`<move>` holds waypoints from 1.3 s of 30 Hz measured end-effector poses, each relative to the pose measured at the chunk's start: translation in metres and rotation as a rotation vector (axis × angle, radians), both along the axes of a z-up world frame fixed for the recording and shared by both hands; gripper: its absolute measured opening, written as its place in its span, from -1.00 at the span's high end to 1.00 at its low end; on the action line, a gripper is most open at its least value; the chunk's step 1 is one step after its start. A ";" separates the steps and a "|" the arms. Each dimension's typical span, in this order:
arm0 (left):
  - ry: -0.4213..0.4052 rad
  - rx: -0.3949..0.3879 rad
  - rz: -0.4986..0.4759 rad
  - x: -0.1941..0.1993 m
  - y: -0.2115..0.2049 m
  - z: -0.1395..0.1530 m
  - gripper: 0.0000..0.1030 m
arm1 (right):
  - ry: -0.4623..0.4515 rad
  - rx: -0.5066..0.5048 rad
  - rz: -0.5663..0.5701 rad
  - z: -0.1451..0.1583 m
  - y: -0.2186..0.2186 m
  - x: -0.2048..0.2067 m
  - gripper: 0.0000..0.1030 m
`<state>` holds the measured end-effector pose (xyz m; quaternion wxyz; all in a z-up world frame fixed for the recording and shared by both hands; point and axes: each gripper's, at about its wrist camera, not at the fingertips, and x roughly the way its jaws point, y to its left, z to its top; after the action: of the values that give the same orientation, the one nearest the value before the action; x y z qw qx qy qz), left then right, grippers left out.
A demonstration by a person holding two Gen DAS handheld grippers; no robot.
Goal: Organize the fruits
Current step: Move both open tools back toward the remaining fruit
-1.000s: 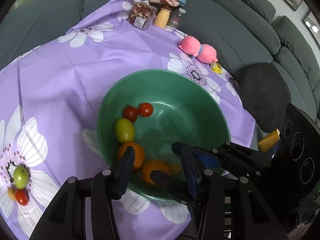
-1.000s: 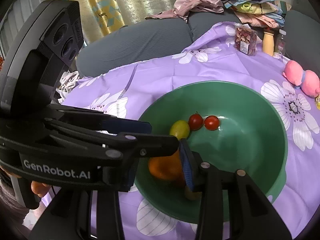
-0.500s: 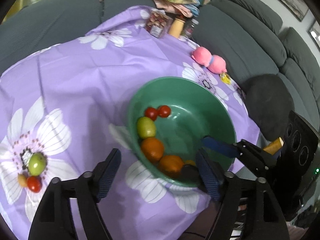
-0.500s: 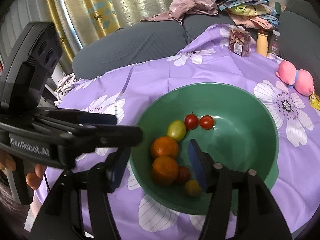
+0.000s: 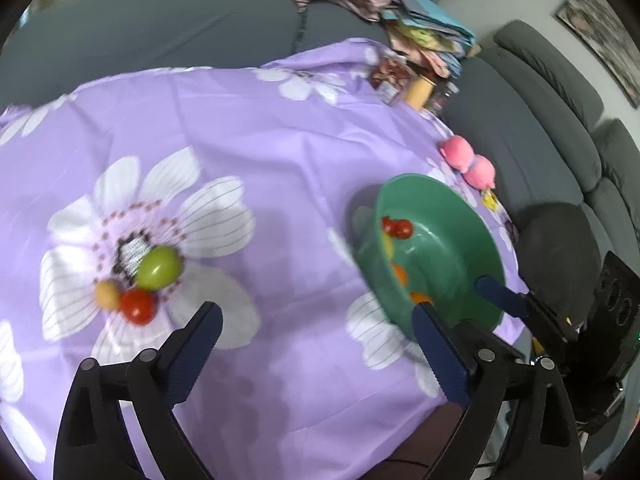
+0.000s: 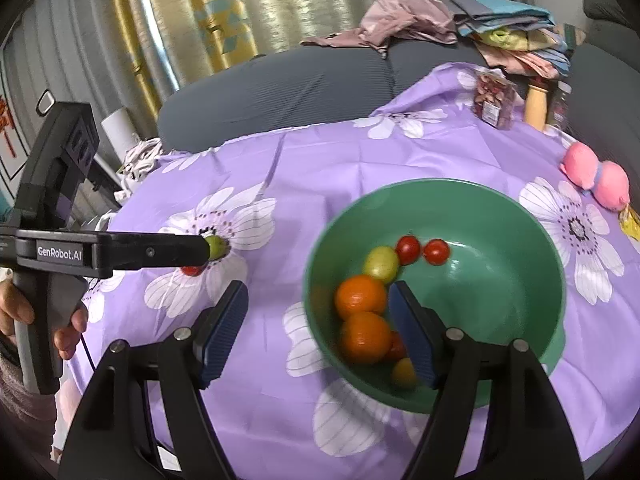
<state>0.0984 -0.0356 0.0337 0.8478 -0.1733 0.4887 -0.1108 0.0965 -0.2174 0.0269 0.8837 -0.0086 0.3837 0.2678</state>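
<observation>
over the purple cloth, we have most of the fruit in the bowl.
both our left claw [image 5: 316, 338] and right claw [image 6: 316, 322] have just been opening, nothing between them; the green bowl [image 6: 520, 216] holds seven, while three fruits [image 5: 140, 284] wait on the cloth beyond.
</observation>
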 end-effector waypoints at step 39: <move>0.055 -0.085 0.155 -0.046 0.103 -0.040 -0.85 | 0.084 -0.133 0.251 -0.029 0.125 -0.010 -0.43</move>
<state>0.0527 0.0673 -0.0067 0.8321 -0.2492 0.4917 -0.0609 0.0867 -0.0921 -0.0021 0.8240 -0.1041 0.4331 0.3501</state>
